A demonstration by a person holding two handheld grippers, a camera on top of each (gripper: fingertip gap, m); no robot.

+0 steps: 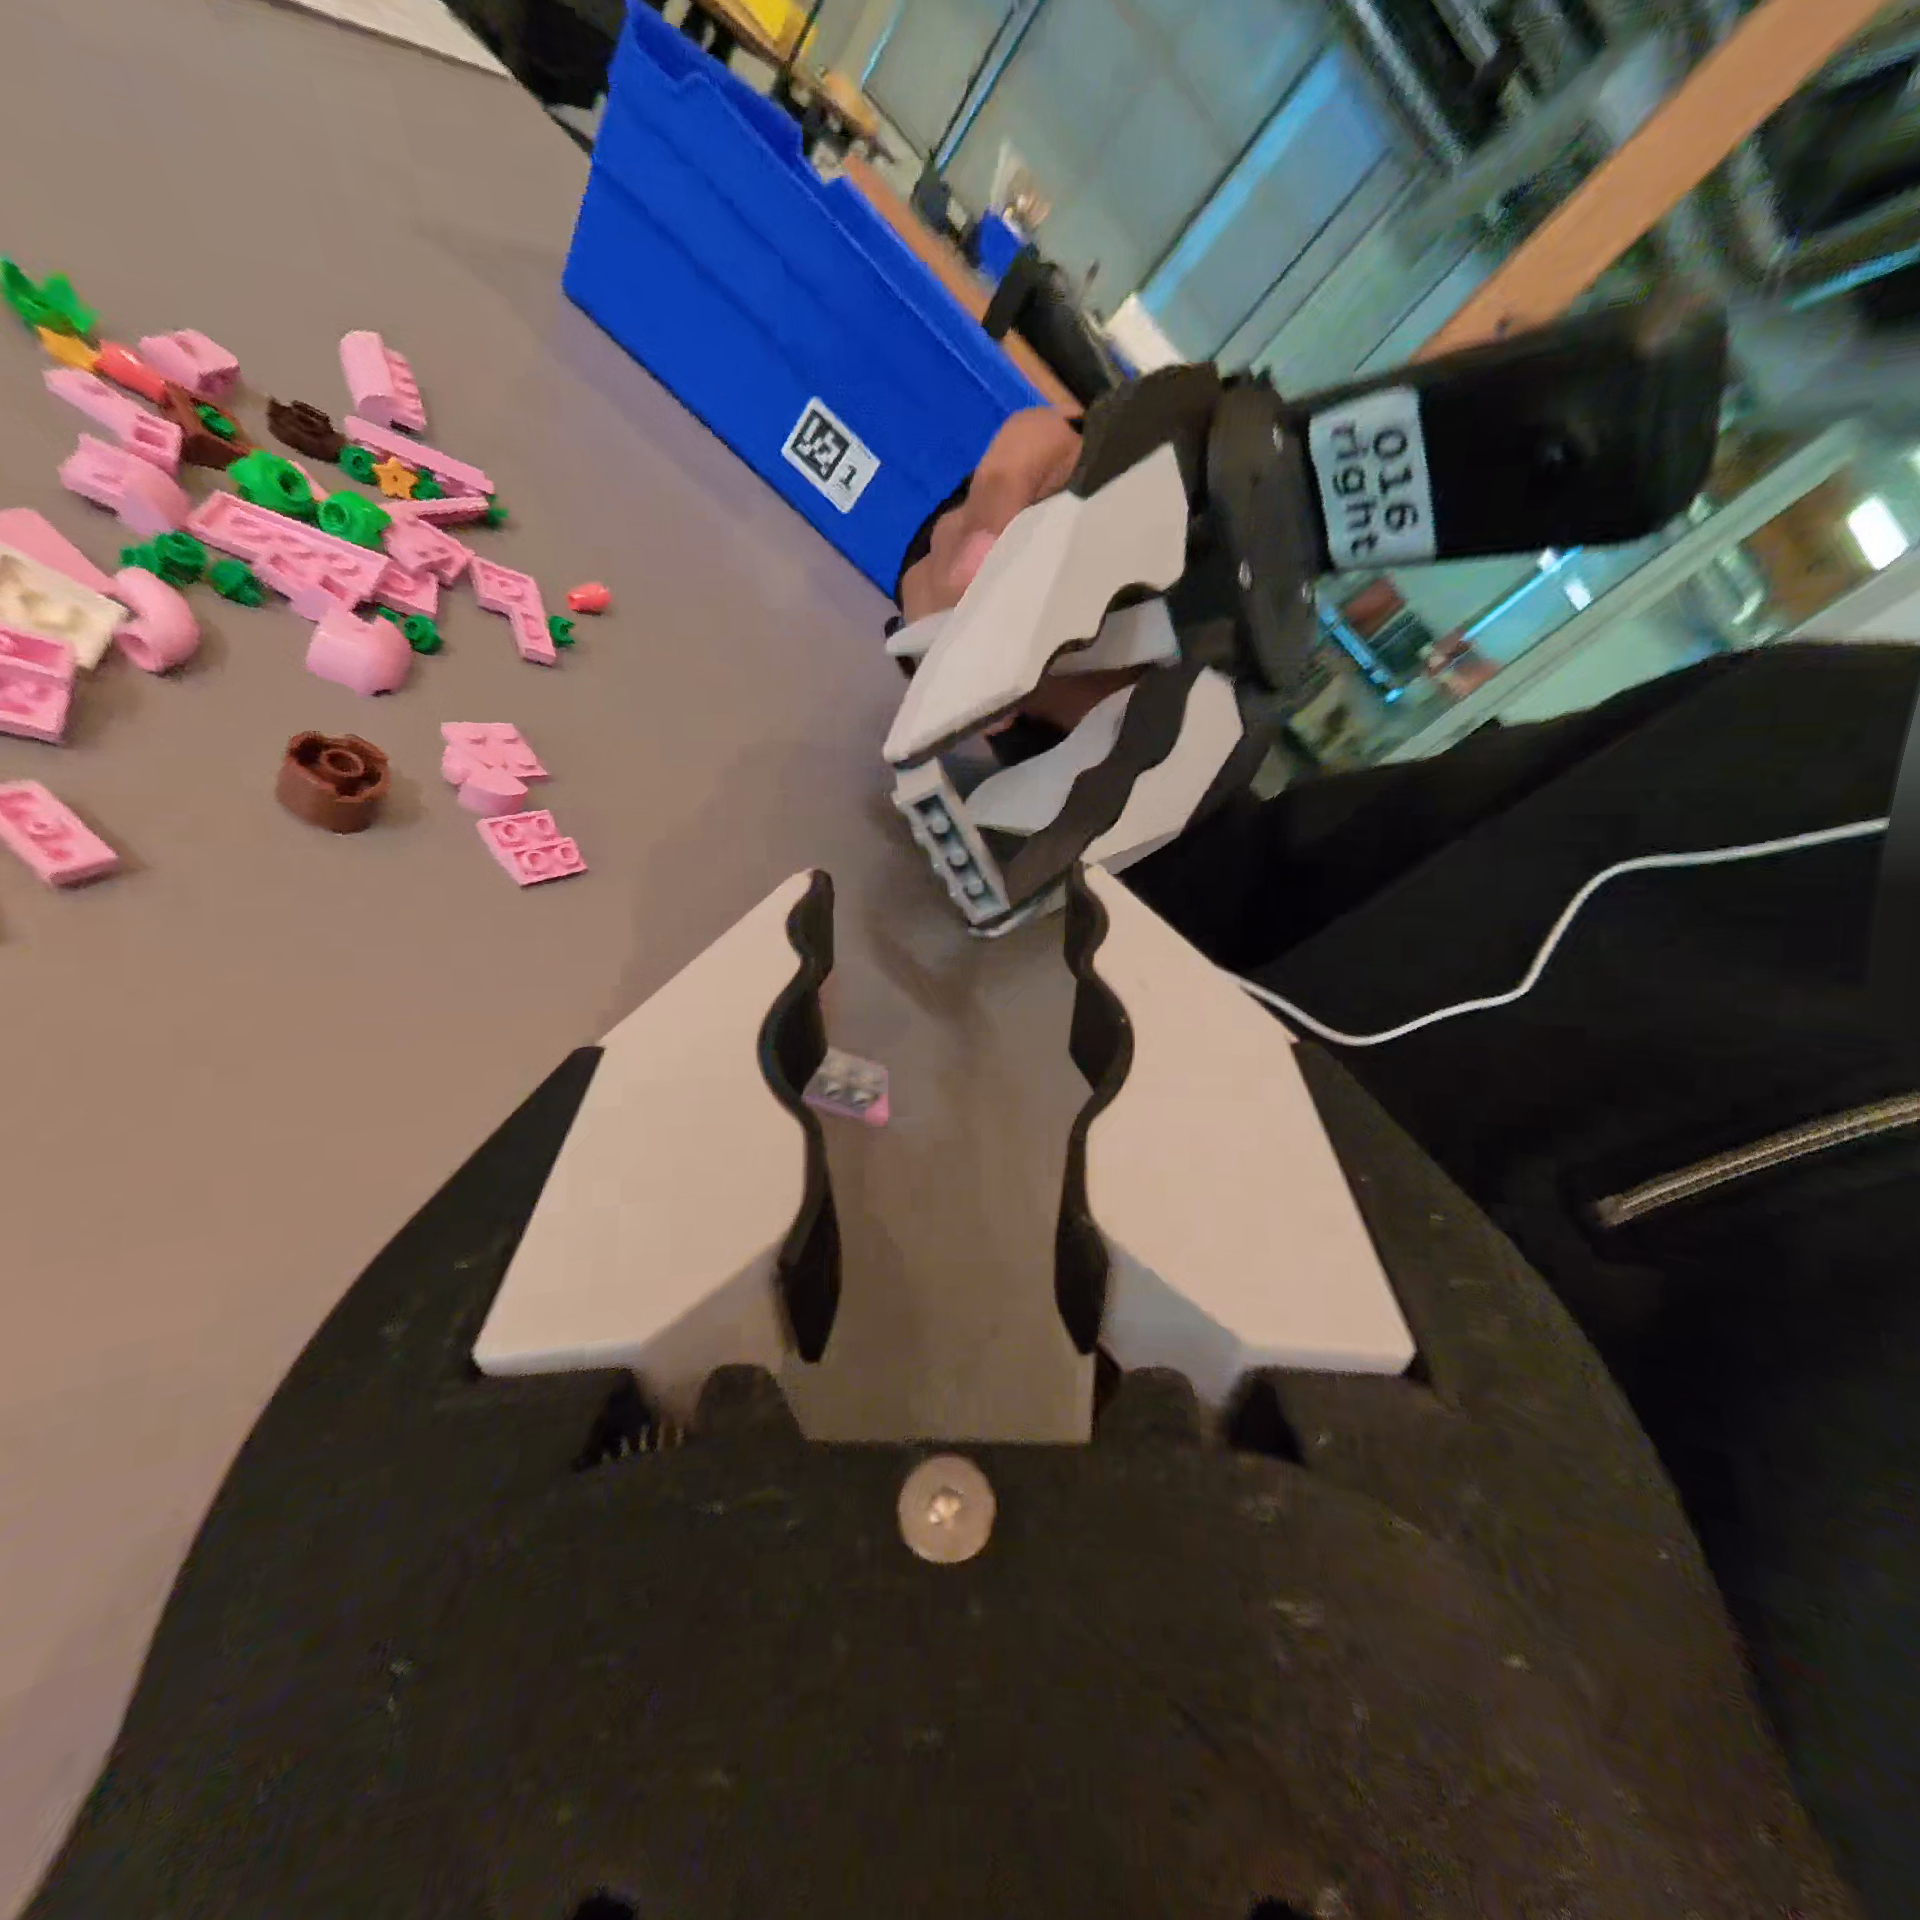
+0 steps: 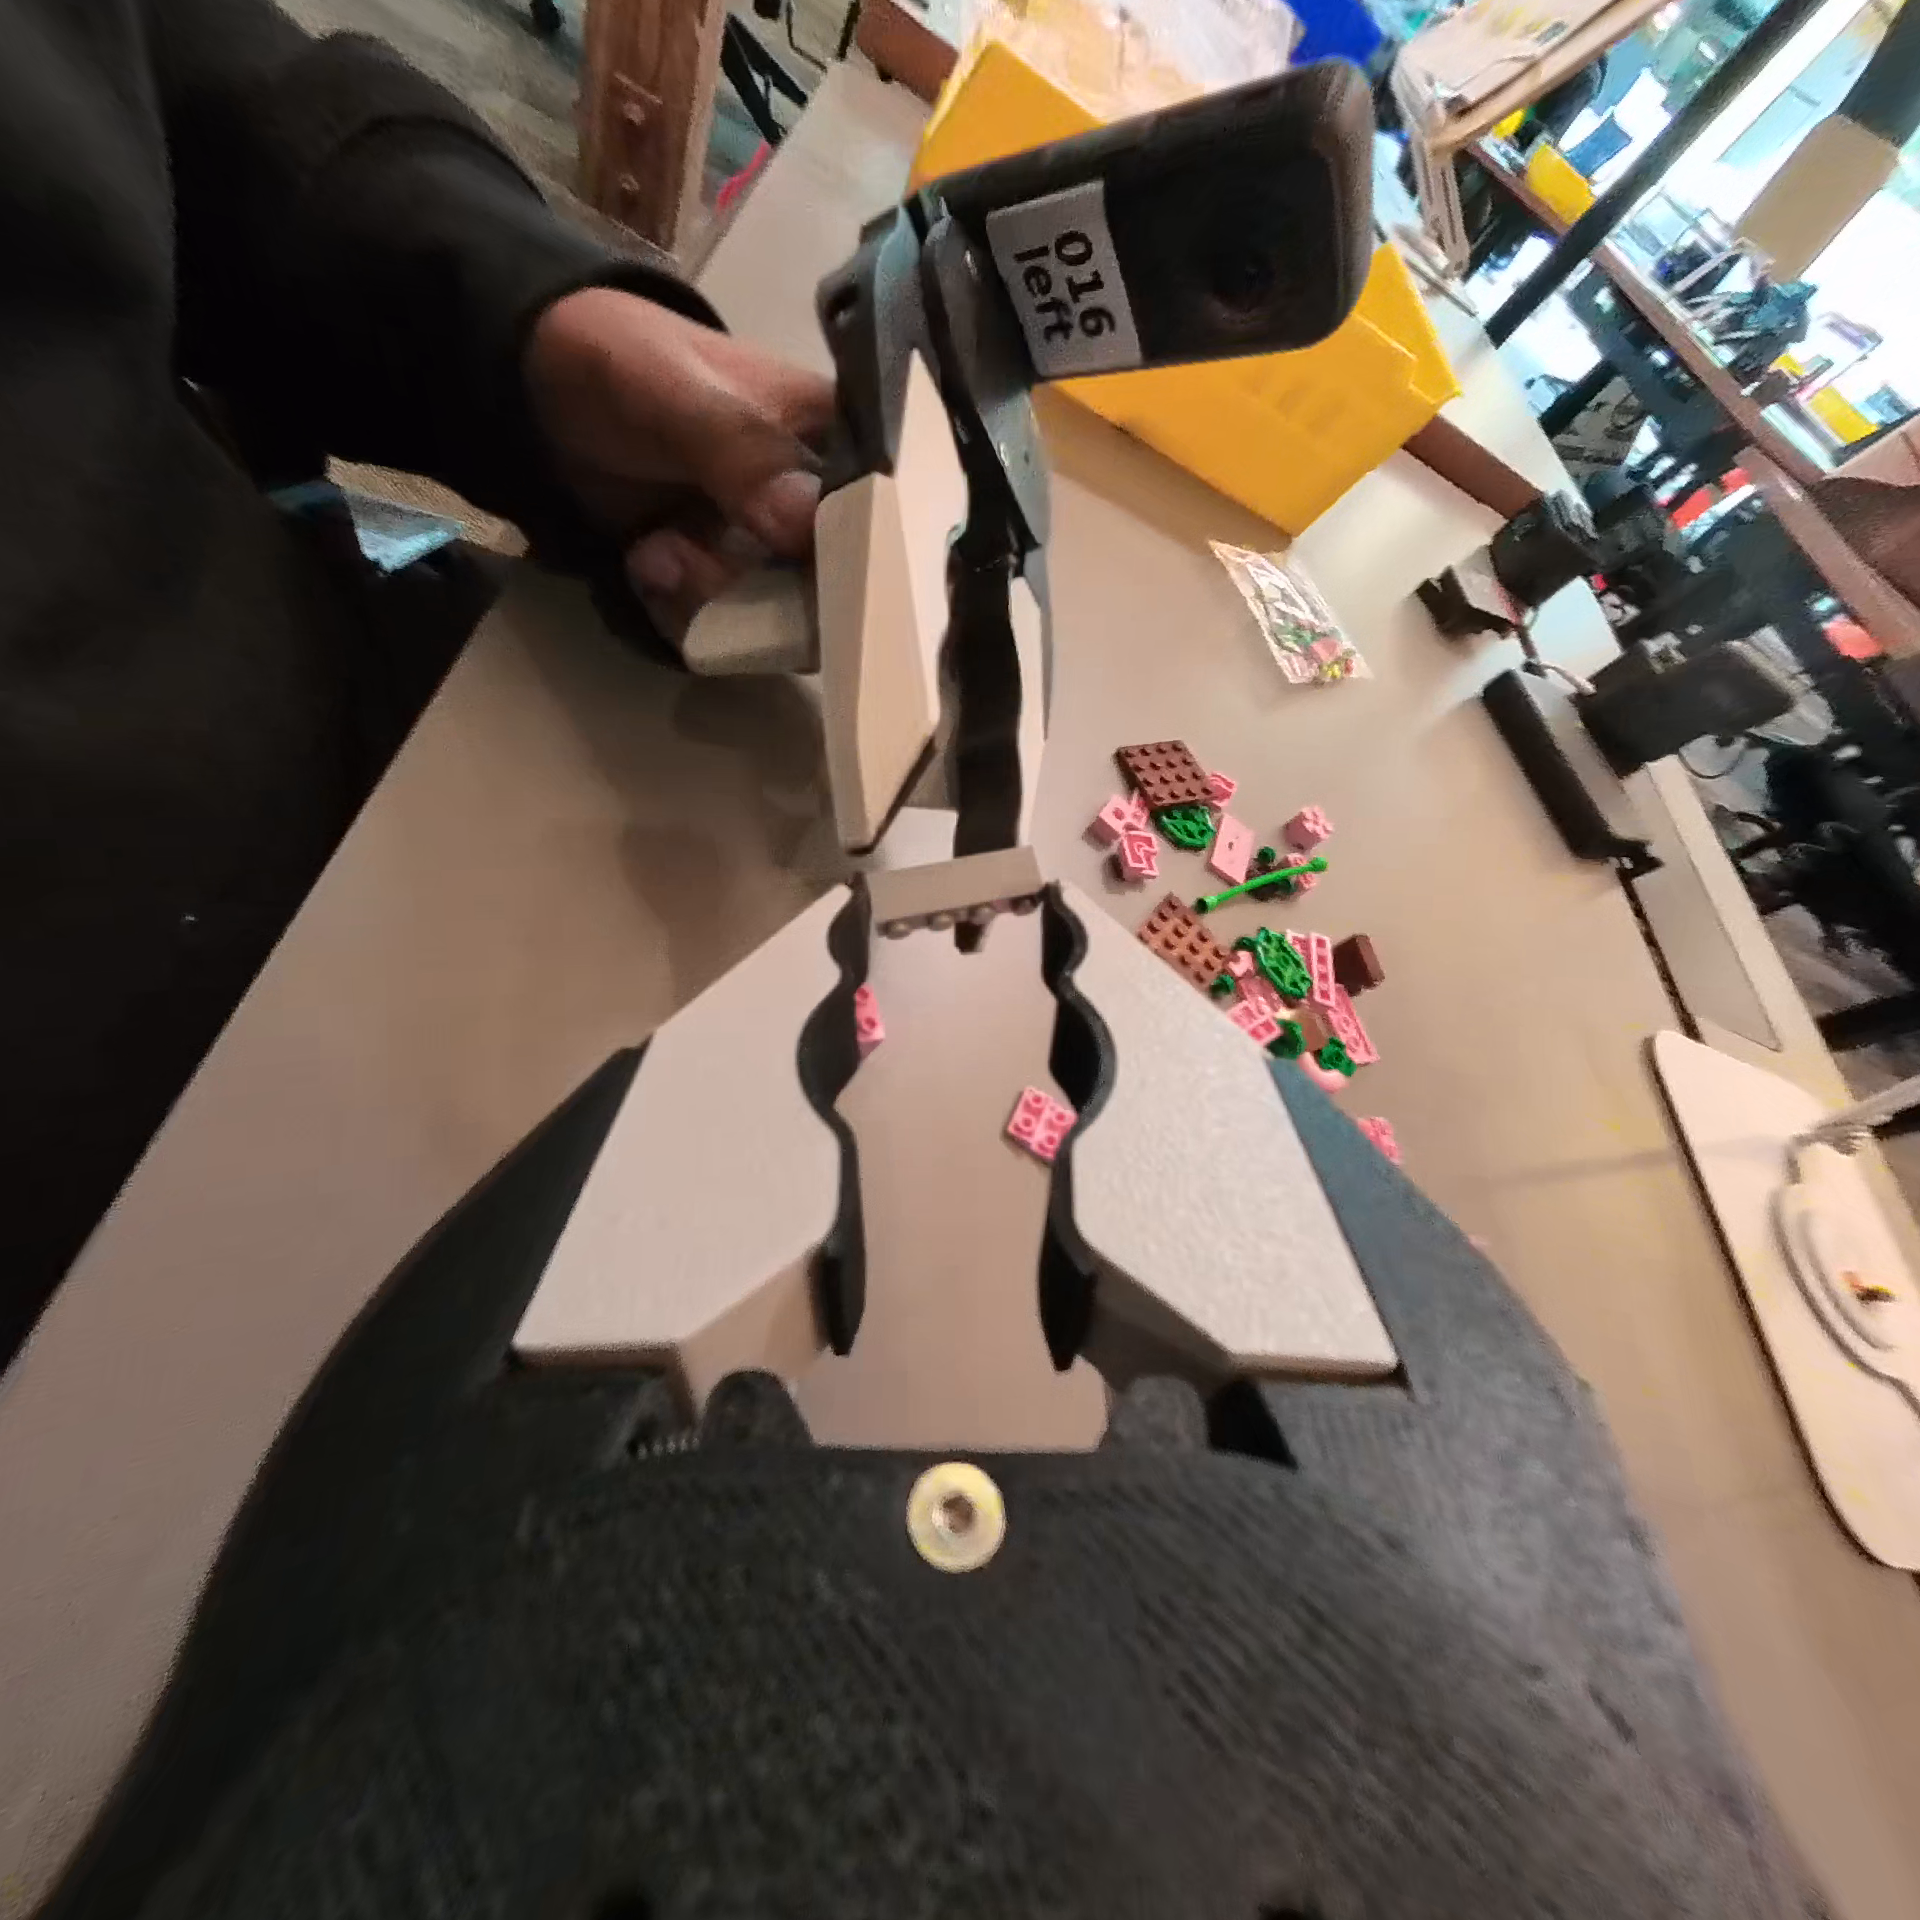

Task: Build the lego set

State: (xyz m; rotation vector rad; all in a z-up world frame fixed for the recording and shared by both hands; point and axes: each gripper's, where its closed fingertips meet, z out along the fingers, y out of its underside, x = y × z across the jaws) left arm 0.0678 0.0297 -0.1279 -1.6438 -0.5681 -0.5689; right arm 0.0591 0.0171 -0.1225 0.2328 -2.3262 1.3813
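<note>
A grey studded brick [image 2: 956, 896] is clamped at the fingertips of the right tool [image 2: 956, 914], its long axis spanning the two fingers, raised above the bench [image 2: 520, 831]. The left tool [image 1: 951, 904], parted and empty, points at the brick from just beside it. A small pink plate [image 1: 850, 1086] lies on the bench beneath it.

Wrist cameras close, facing each other across table [image 1: 312, 1039].
</note>
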